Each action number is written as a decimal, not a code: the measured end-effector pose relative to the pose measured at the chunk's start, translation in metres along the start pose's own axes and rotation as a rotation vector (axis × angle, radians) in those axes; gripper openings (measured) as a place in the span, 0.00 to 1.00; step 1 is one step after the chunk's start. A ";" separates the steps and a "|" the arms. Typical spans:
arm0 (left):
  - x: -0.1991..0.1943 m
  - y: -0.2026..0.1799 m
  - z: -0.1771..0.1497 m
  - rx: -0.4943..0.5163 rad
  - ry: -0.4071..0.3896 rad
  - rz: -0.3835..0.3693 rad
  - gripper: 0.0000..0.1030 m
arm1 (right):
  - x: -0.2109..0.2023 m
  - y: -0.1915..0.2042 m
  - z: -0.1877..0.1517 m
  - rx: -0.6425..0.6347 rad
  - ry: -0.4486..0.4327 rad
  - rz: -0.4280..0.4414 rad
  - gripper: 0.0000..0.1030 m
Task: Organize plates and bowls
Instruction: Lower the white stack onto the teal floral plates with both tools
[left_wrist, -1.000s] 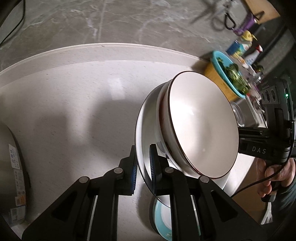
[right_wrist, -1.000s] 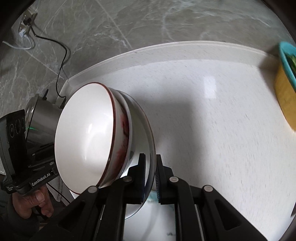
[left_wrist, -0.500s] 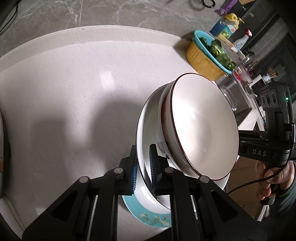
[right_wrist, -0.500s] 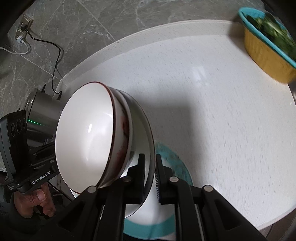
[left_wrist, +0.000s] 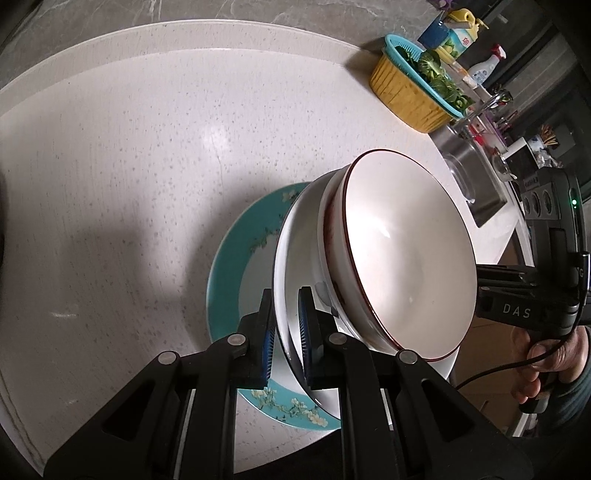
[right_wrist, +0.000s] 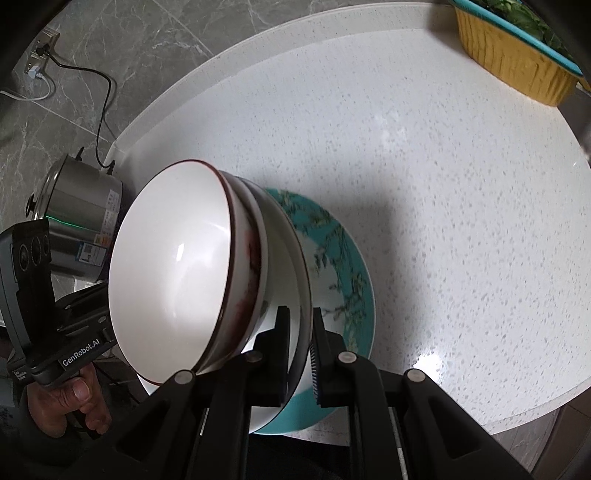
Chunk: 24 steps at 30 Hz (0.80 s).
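Note:
A white plate (left_wrist: 295, 236) carries a stack of red-rimmed white bowls (left_wrist: 406, 266). My left gripper (left_wrist: 286, 332) is shut on the plate's rim on one side. My right gripper (right_wrist: 299, 350) is shut on the rim on the other side, with the white plate (right_wrist: 291, 266) and the bowls (right_wrist: 173, 277) between us. We hold the stack just above a teal floral plate (left_wrist: 236, 258) that lies on the white counter (left_wrist: 110, 166); the teal plate also shows in the right wrist view (right_wrist: 343, 266). Whether the stack touches the teal plate is hidden.
A yellow basket with a teal rim (left_wrist: 410, 92) holds greens at the counter's far right, also in the right wrist view (right_wrist: 513, 59). Bottles (left_wrist: 454, 33) and a sink (left_wrist: 469, 177) lie beyond. A steel cooker (right_wrist: 77, 221) with a cord stands at the left.
Both grippers have carried the plate and bowls toward the counter's front edge and lower, so the teal floral plate now shows fully beneath the stack. The grips are unchanged.

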<state>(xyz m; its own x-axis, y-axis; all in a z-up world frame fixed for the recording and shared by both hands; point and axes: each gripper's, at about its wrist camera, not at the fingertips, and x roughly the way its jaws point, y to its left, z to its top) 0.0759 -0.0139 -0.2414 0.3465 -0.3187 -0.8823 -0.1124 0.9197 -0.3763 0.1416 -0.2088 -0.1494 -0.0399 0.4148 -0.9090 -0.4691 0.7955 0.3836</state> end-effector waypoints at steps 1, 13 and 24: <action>0.002 0.000 0.000 -0.001 0.002 0.000 0.09 | 0.002 0.000 -0.002 0.002 0.002 0.001 0.12; 0.021 0.009 0.002 0.000 0.024 0.002 0.09 | 0.014 -0.002 -0.012 0.011 0.006 -0.004 0.12; 0.027 0.012 0.003 0.005 0.027 0.006 0.08 | 0.021 0.003 -0.009 0.010 -0.002 -0.006 0.12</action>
<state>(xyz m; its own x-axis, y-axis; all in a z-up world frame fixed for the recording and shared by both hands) 0.0867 -0.0108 -0.2688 0.3209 -0.3187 -0.8919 -0.1102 0.9227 -0.3693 0.1312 -0.2017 -0.1689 -0.0349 0.4109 -0.9110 -0.4601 0.8026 0.3796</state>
